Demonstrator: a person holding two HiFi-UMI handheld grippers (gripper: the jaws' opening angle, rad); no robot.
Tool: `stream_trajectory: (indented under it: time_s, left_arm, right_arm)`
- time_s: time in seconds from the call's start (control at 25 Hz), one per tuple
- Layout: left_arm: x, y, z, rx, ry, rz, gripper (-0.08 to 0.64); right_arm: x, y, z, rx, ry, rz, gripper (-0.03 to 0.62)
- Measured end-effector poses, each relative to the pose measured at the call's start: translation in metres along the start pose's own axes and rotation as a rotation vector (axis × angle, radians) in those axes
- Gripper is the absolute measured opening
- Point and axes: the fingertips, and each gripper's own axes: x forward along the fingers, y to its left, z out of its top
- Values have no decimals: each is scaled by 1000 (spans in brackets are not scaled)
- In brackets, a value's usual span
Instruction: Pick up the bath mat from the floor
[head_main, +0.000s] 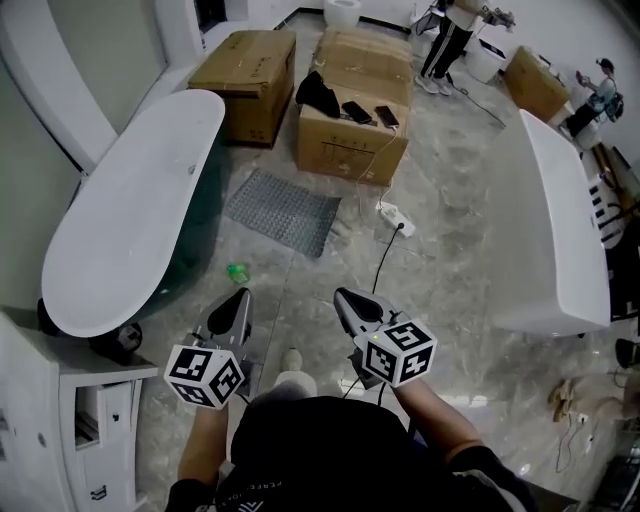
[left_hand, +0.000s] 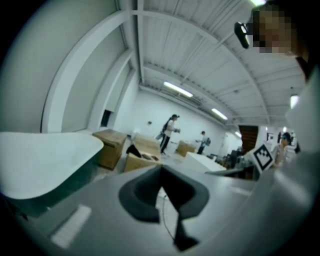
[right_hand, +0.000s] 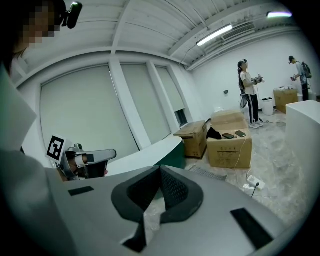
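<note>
Seen from the head view, the grey bath mat (head_main: 283, 210) lies flat on the marble floor (head_main: 450, 250), between the white bathtub (head_main: 130, 210) and a cardboard box (head_main: 350, 140). It is well ahead of both tongs. We hold the left tongs (head_main: 243, 294) and the right tongs (head_main: 341, 293) side by side above the floor. Each pair is closed on nothing, and their own views show the tips together. The right gripper view catches the mat as a strip of grey mesh beyond its jaws, with a white power strip (head_main: 395, 217) near it. In the left gripper view the jaws cover that stretch of floor, so we cannot find the mat there. Only the head view shows a small green object (head_main: 237, 271) near the tub, too small for us to identify
</note>
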Motion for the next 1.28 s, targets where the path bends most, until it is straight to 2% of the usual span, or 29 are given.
stream_trajectory:
  time_s: [0.36,0.48,0.72,0.84,1.0,1.28]
  left_arm:
    - [39,63,3,4,75,-24,3]
    - [53,71,3,-1,90,-43,5]
    - [77,85,2,2,89,-32,5]
    - [91,88,5,29,84,-36,5]
    - [115,96,10,71,87,-4,5]
    - [163,116,25,30,71,66,5]
  right_arm:
    - [62,-5,13,11,19,-65,0]
    - [75,-9,13,28,24,-79,0]
    - [95,-26,17,25,43,-89,0]
    - [111,-40,23,29,46,-88,0]
    - [135,-61,39,21,52,-60,0]
    - [168,-108,71,-26,79,-13,0]
